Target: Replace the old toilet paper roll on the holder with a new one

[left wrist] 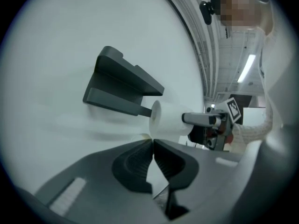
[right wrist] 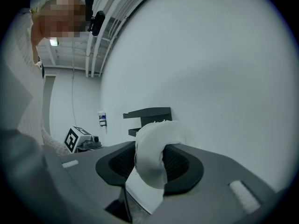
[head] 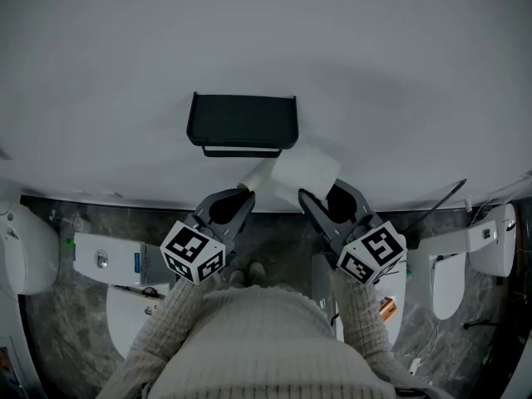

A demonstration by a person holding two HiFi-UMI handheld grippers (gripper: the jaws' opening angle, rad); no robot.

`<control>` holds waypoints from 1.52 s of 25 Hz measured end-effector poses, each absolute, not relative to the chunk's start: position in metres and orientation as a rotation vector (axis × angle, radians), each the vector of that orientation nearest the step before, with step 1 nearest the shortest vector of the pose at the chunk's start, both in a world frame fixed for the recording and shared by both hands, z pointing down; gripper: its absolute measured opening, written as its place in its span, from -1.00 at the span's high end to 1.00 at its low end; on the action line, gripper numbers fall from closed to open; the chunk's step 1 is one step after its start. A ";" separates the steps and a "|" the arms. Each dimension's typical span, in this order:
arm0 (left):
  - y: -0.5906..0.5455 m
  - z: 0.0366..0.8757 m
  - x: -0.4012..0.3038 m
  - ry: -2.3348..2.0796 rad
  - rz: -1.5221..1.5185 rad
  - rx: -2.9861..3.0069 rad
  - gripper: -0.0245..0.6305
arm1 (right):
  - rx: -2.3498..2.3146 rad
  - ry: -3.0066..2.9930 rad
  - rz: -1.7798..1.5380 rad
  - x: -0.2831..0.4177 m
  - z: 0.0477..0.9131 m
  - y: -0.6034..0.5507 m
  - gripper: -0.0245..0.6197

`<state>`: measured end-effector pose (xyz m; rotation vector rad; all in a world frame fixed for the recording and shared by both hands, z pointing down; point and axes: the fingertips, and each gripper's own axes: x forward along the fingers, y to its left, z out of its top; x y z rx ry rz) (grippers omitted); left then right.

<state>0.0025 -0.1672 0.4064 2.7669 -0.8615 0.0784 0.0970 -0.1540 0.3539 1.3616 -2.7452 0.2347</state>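
My right hand-held gripper (head: 321, 199) is pinching the toilet paper roll (head: 306, 171), which is squashed between its jaws, just below the right end of the dark holder (head: 242, 121) on the wall. My left hand-held gripper (left wrist: 153, 141) has its jaws pressed together at the tips, just beside the roll's left end.
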 end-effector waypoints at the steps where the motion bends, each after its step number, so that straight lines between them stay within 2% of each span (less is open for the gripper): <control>1: -0.167 0.408 0.001 -0.867 0.078 2.759 0.89 | 1.337 -2.756 0.227 0.094 0.353 -0.155 0.42; 20: -0.178 0.408 -0.024 -0.986 0.024 2.686 0.89 | 0.877 -2.935 0.136 0.071 0.357 -0.182 0.42; 38: -0.182 0.410 -0.041 -1.051 -0.003 2.618 0.89 | 0.644 -2.993 0.124 0.035 0.355 -0.190 0.42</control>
